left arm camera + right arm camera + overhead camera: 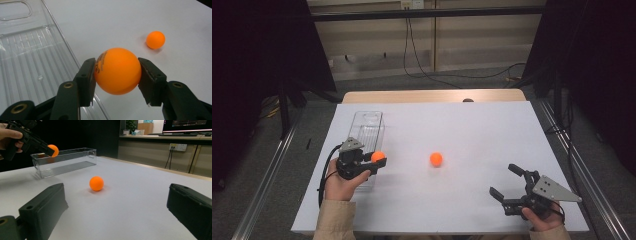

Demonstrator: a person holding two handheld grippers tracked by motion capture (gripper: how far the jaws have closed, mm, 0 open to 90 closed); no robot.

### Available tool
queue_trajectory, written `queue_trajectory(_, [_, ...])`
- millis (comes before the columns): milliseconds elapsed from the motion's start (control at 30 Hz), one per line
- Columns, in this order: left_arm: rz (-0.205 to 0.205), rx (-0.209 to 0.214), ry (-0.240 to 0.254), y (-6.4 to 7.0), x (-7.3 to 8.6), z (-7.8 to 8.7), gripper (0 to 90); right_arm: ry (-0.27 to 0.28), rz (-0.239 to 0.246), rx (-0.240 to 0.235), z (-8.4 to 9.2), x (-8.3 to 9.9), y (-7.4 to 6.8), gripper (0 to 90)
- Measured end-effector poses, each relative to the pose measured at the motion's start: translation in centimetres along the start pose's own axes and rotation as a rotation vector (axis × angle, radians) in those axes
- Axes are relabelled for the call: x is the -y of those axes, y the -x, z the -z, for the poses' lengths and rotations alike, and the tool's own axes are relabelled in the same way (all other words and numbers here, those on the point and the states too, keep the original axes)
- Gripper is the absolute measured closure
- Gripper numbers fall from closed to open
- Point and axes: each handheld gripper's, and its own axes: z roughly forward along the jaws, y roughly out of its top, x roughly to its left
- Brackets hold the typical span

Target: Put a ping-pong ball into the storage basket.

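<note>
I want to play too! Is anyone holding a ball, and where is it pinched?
The left gripper holds an orange ball, pinched on its two opposite sides. The right gripper is open and holds nothing.

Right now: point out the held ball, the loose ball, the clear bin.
held ball (117, 71), left gripper view, middle of its front.
loose ball (436, 159), high view, centre of its top.
clear bin (75, 157), right gripper view, long side wall.
</note>
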Motion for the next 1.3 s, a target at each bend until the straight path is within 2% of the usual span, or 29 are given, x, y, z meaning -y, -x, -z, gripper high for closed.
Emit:
queue_trajectory(167, [-0.006,-0.003,-0.004,-0.2,0.0,0.1,51.0,0.000,0.000,-0.001,0.0,0.0,-0.1,1.5])
queue_trajectory(400, [0.013,-0.016,0.009,-0.5,0.2,0.4,50.9,0.000,0.000,-0.003,0.0,0.0,-0.1,1.5])
queue_trajectory(567, [0.003,-0.024,0.007,-0.7,0.1,0.6,50.9,0.000,0.000,-0.004,0.0,0.0,-0.1,1.6])
queue_trajectory(733, [0.014,-0.033,0.010,-0.8,0.2,0.7,50.9,0.001,-0.001,-0.004,0.0,0.0,-0.1,1.6])
queue_trajectory(1300, [0.013,-0.057,0.023,-1.2,0.2,1.2,50.9,0.002,0.000,-0.003,0.0,0.0,-0.1,1.6])
